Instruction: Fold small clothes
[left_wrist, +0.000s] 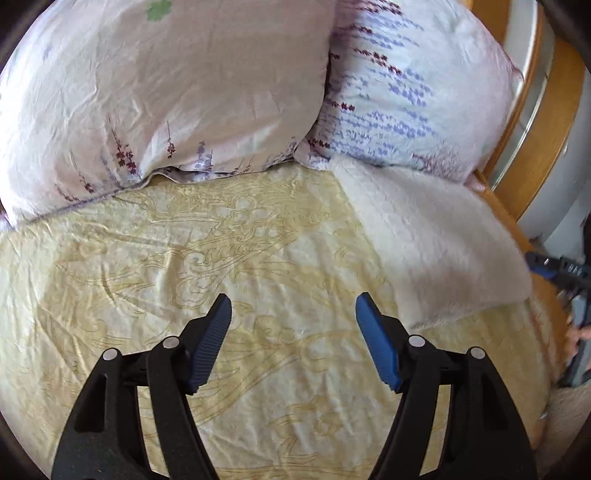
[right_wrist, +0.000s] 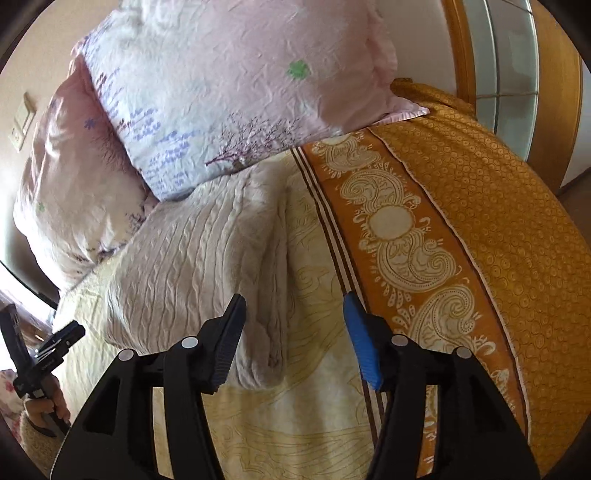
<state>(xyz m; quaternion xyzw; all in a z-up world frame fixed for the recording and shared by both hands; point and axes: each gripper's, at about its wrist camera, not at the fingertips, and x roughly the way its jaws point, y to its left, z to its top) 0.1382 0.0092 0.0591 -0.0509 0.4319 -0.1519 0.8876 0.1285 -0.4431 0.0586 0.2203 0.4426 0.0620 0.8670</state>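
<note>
A folded cream cable-knit fleecy garment (right_wrist: 192, 273) lies on the bed's pale yellow sheet with its scroll pattern (left_wrist: 229, 266), its far end touching the foot of the right-hand pink pillow printed with lilac flower sprigs (right_wrist: 229, 92); a second pink floral pillow (left_wrist: 155, 92) leans beside it against the wall. The left hand-held gripper (left_wrist: 293, 339) hangs over bare sheet, jaws standing wide apart, nothing between them, the garment off to its right. The right hand-held gripper (right_wrist: 293, 341) is held just above the garment's near folded edge, jaws parted, blue pads clear of the cloth and gripping nothing. An orange bedspread with a cream paisley border (right_wrist: 498, 240) covers the bed's right side, beside the wooden bed frame (left_wrist: 532, 158). No container is visible.
</note>
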